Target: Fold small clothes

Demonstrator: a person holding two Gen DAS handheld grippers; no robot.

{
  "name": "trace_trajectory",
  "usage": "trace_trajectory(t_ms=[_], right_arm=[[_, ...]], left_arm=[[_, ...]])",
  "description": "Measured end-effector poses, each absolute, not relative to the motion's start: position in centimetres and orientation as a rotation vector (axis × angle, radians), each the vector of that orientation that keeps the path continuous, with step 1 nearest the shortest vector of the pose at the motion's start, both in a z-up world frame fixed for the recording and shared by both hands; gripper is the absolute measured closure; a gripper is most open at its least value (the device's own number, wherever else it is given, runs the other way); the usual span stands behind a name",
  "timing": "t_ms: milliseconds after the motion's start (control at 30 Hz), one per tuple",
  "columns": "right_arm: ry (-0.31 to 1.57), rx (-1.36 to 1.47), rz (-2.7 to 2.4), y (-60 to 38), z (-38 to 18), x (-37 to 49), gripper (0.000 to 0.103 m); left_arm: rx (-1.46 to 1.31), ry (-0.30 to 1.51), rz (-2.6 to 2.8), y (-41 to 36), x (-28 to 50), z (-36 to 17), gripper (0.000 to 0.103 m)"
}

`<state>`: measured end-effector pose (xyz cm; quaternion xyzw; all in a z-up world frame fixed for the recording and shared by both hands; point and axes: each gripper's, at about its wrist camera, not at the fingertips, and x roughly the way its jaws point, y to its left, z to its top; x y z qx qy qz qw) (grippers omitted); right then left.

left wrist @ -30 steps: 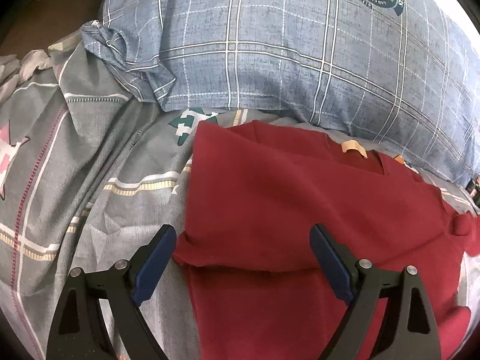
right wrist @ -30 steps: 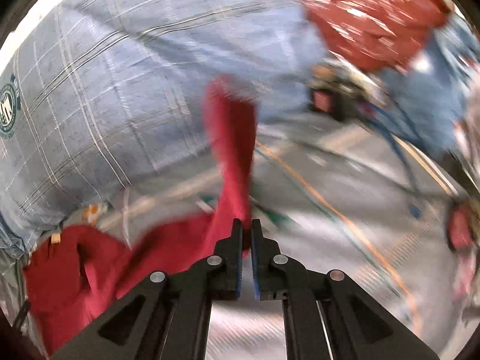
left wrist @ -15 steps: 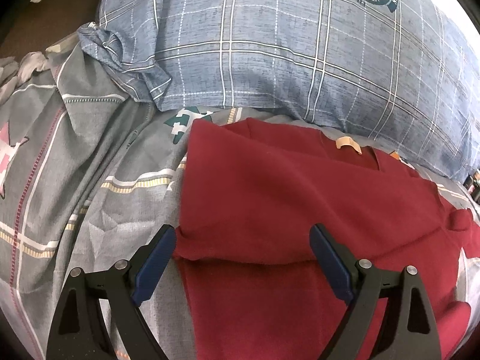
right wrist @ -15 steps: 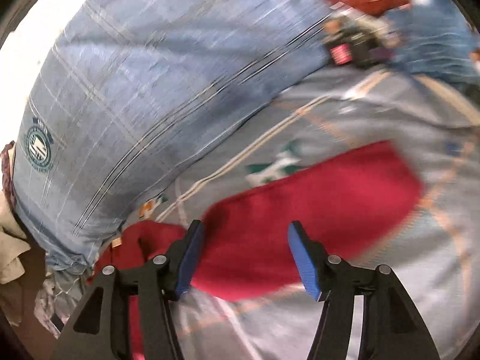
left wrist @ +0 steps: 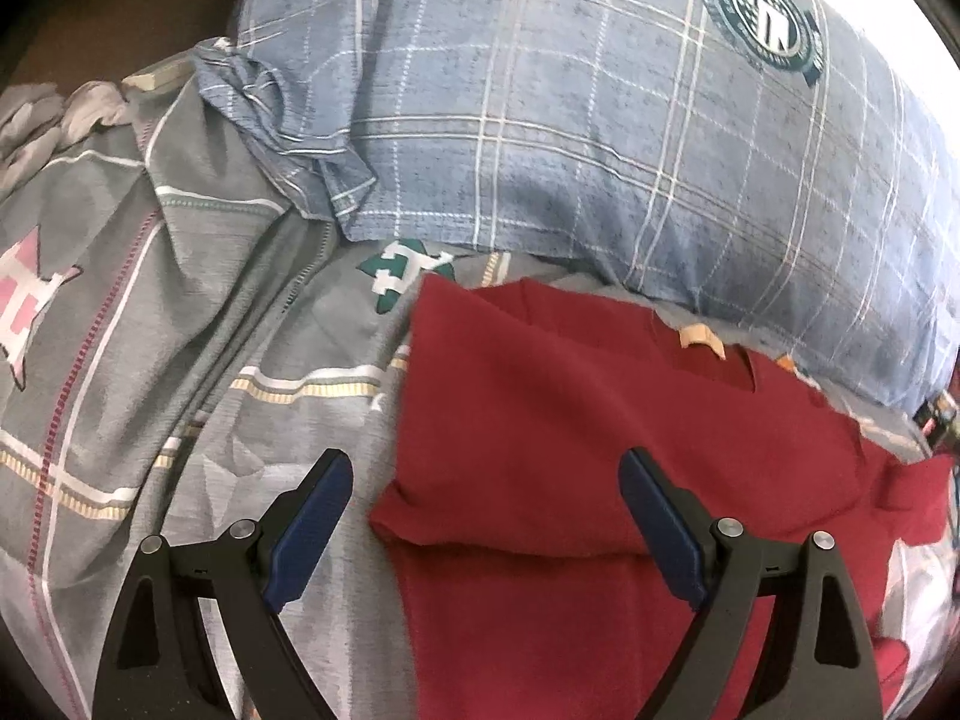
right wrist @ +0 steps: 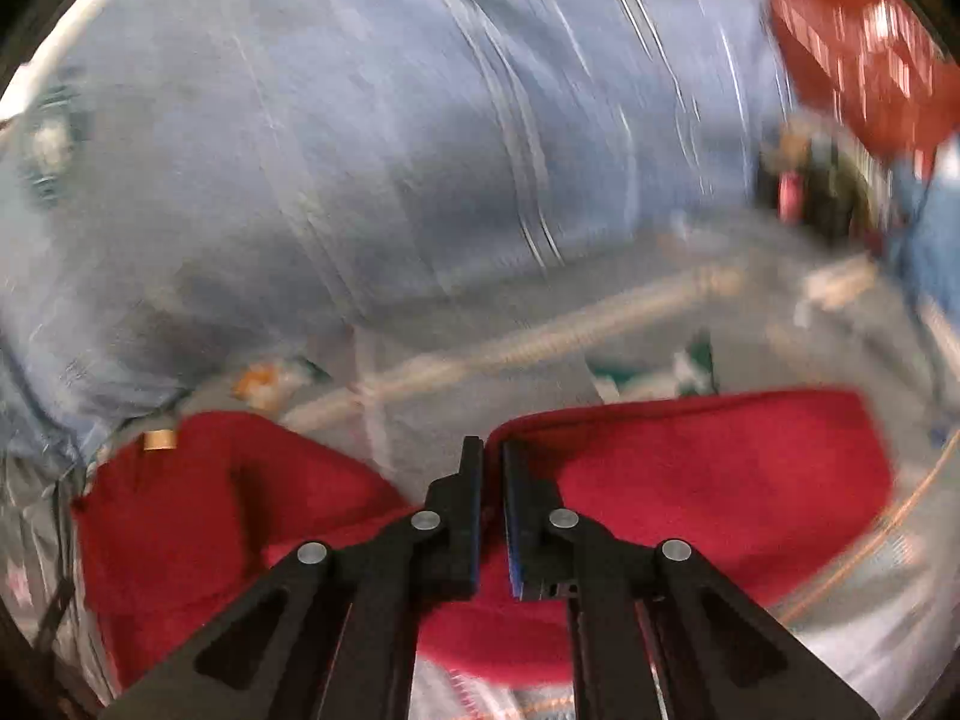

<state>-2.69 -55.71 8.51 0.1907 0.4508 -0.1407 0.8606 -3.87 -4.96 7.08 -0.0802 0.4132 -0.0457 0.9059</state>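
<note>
Shirt (right wrist: 708, 480) edge between right gripper (right wrist: 492, 468) pads.

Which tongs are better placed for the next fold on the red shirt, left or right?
Right, probably. The right tongs have just closed at the base of the shirt's spread sleeve; whether they pinch cloth is unclear. The left tongs hang open above the folded edge, holding nothing.

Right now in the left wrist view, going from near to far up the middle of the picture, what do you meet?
Left gripper, its fingers spread wide → red shirt lying folded on the grey bedsheet → tan neck label → blue plaid pillow.
</note>
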Motion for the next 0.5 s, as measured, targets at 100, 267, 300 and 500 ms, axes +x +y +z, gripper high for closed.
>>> trace_trajectory(t_ms=[100,267,300,500], right_arm=[[0.823,0.353,-0.137,-51.8,13.6,-3.2,0.097],[0.77,0.142,0.196,-39.7,17.4,-2.8,0.097],[0.783,0.105,0.253,-37.4,16.8,-2.7,0.097],[1.064,-0.089,0.42,-28.0,5.7,-3.0,0.093]], left_arm=[[-0.188,0.848,-0.08,-4.2,-3.9,7.3,0.012],[-0.25,0.834,-0.037,-2.3,-3.8,7.4,0.012],[-0.269,0.834,-0.033,-2.0,-3.7,7.4,0.012],[-0.282,0.843,-0.057,-2.1,-3.4,7.2,0.013]])
